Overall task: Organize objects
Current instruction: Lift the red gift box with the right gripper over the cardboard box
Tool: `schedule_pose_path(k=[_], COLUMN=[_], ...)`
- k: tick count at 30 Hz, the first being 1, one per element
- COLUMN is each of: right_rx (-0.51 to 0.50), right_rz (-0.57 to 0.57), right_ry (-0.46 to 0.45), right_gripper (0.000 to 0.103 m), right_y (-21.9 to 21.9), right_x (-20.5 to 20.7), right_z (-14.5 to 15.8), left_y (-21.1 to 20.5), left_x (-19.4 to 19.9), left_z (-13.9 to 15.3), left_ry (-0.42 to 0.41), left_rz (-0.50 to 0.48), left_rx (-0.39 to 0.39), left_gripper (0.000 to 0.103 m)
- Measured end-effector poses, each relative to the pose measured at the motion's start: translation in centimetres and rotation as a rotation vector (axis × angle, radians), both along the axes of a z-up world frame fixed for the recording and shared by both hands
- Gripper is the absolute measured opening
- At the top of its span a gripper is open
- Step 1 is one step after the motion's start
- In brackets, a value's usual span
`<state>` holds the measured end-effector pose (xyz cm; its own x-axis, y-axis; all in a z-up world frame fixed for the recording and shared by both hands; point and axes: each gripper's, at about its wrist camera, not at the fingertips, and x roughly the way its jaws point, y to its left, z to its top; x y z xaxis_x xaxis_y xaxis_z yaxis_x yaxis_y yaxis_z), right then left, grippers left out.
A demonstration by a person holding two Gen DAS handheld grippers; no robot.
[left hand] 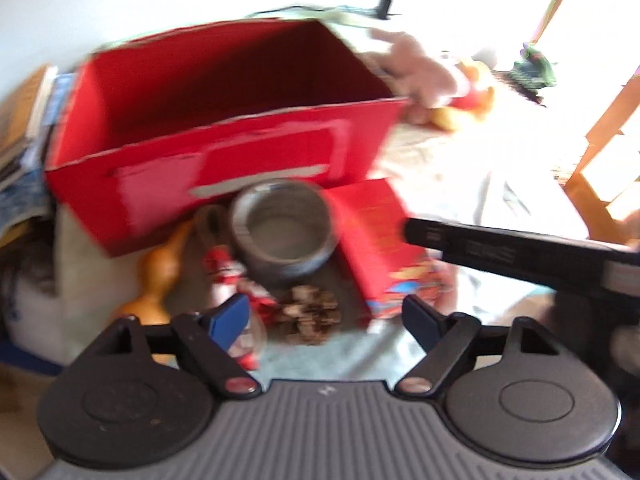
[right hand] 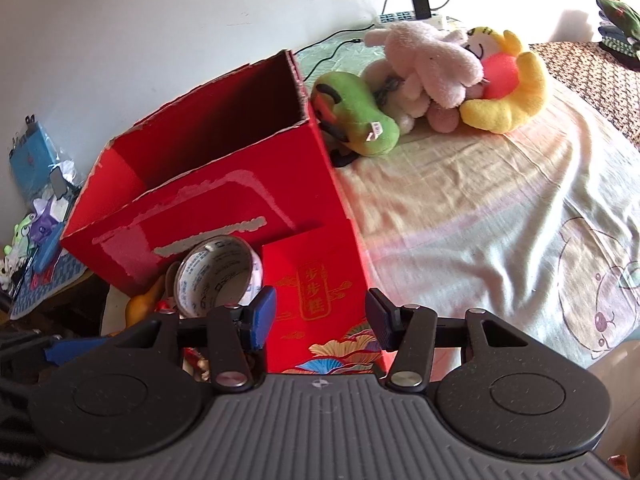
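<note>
right wrist: open right hand-held gripper (right hand: 320, 318) straddles red packet (right hand: 316, 300) lettered 步步.

a: item one, small red box (right hand: 320, 300). any lettering?

b: yes. a gold framed panel on its red face carries three chinese characters set vertically, 步步 then a third that looks like 糕, not certain.

a: item two, tape roll (right hand: 218, 274).

b: small dark print repeats around the inner surface, too small to read.

a: item three, large red box (right hand: 224, 216).

b: only torn pale patches where a label was; no legible text.

a: left wrist view?

b: blurred, nothing readable.
</note>
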<state>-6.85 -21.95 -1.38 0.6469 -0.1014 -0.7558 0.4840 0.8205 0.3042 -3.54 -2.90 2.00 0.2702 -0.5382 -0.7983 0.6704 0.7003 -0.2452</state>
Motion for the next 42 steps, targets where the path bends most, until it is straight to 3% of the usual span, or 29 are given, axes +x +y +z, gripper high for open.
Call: schedule_pose_path(k=[9, 13, 18, 26, 32, 42], right_rx=[0.108, 0.150, 0.253, 0.311, 0.397, 0.367], right_rz=[0.008, 0.021, 0.078, 0.171, 0.265, 0.366], right_ry=[0.024, 0.040, 0.081, 0.170, 0.192, 0.205], right_gripper=[0.053, 0.054, 0.054, 0.054, 0.052, 0.050], right_y=[-2.4, -3.8, -5.7, -7.8, -9.1, -12.2], right_x=[0.3, 0.8, 2.1, 4.6, 5.7, 5.9], right_z=[-1.2, -1.8, -3.5, -5.5, -6.1, -5.2], left_y=[-3.2, -5.1, -7.1, -9.5, -10.8, -14.3], left_x=[0.8, 1.5, 2.7, 4.5, 4.5, 2.9], left_z=[-1.3, -2.8, -4.2, -5.7, -5.9, -4.9], left_ry=[0.123, 0.181, 0.217, 0.305, 0.299, 0.245], left_rz=[-0.089, -0.097, -0.077, -0.034, 0.008, -0.015], left_rx=[-0.039, -0.010, 0.049, 0.078, 0.129, 0.154], left_gripper=[0.082, 0.083, 0.093, 0.092, 0.091, 0.085])
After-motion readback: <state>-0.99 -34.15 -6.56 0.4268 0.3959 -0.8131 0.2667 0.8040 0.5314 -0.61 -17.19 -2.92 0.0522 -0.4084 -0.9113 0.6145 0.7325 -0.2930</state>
